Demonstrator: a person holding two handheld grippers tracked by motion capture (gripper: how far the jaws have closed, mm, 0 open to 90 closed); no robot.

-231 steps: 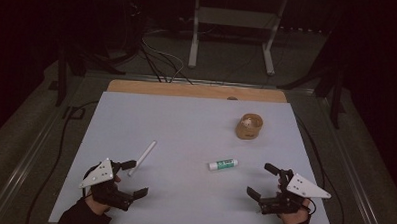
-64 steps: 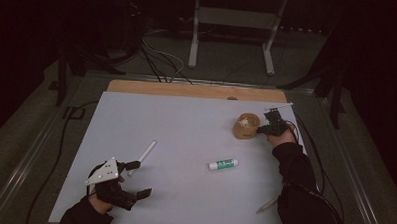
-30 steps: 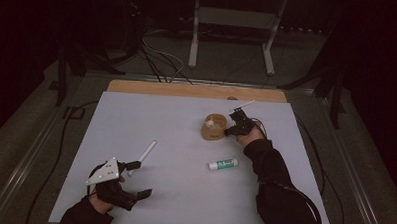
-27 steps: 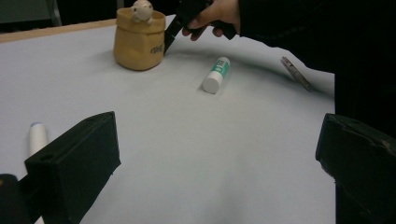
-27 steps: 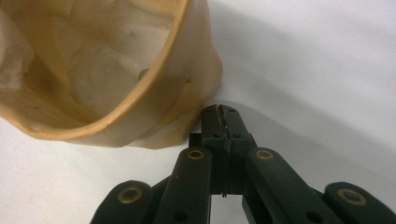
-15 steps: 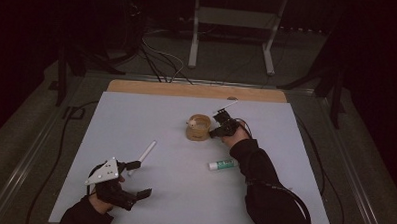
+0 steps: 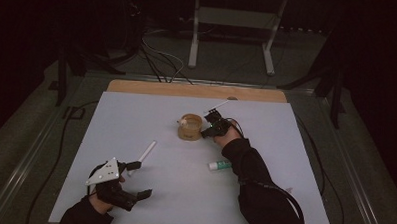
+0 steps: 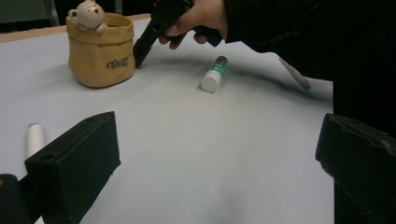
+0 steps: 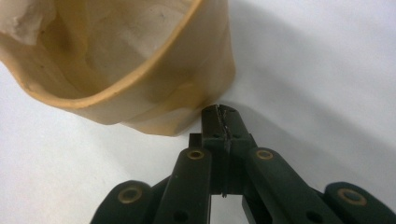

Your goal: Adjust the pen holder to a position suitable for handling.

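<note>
Two grippers are in my hands at the pale blue table [image 7: 136,115]. My right gripper [image 7: 209,131] has its jaws pressed flat together with nothing between them, and its tip sits right at the bottom of the little tan bag [image 7: 190,127], touching or almost touching its side (I cannot tell which). The bag stands upright near the middle of the table. It looks soft and crinkly, like paper or cloth, with a rolled top edge, dark writing on the front and a small cream bear [image 8: 87,14] peeking over its rim. In the right gripper view I can see into its open mouth; the inside is smooth and yellow-brown. My left gripper [image 7: 129,180] is down at the near left corner with its jaws wide apart and nothing in them. A thin white pen [image 7: 144,154] lies just past it on the table. A short round glue stick [image 7: 219,166], white with a green end, lies on its side close to my right sleeve [image 7: 254,179]. Behind the table I see a strip of wood [image 7: 187,90], then a dark floor with cables [image 7: 158,60] and the white legs of a stand [image 7: 229,38].
</note>
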